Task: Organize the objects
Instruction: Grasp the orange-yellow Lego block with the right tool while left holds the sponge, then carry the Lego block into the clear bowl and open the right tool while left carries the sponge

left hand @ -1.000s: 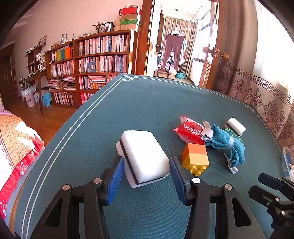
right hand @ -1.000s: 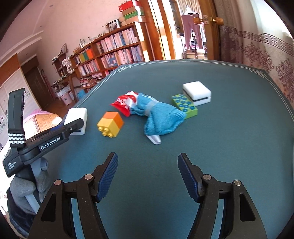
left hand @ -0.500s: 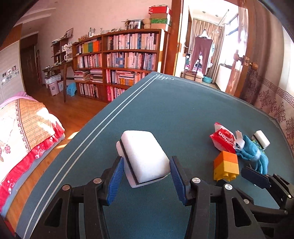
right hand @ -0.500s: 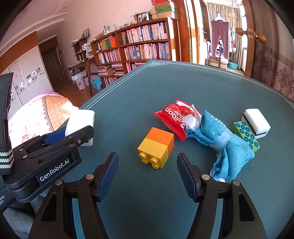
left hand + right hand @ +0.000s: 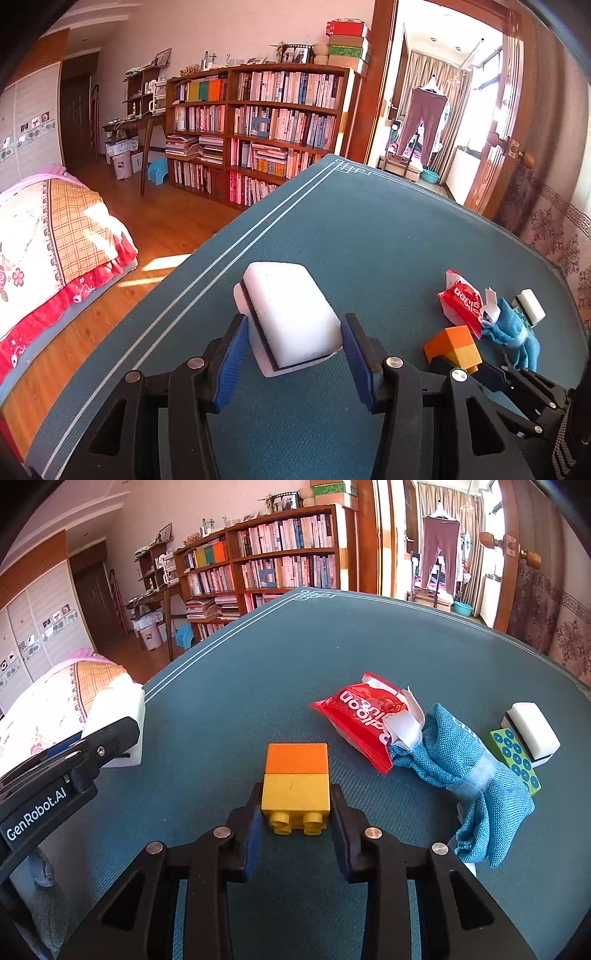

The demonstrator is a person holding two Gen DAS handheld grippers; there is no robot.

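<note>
In the left wrist view my left gripper [image 5: 293, 325] is shut on a white sponge [image 5: 288, 306] with a dark layer, held just above the green table [image 5: 369, 229]. My right gripper [image 5: 295, 797] is shut on a yellow-and-orange toy block [image 5: 295, 771]; both pads press its yellow sides and its studs face the camera. The same block [image 5: 452, 345] shows at the right of the left wrist view, in the black fingers of the right gripper. The held sponge [image 5: 118, 709] also appears at the left edge of the right wrist view.
Right of the block lie a red snack packet [image 5: 360, 716], a bunched blue cloth [image 5: 461, 764], a green dotted block [image 5: 517, 760] and a second white sponge [image 5: 533, 731]. The table's left edge drops to a wooden floor with a bed [image 5: 55, 236] and bookshelves [image 5: 266, 129] beyond.
My right gripper moved forward to the yellow-and-orange block and shut on it. My left gripper kept its hold on the sponge while drifting sideways and rolling a little.
</note>
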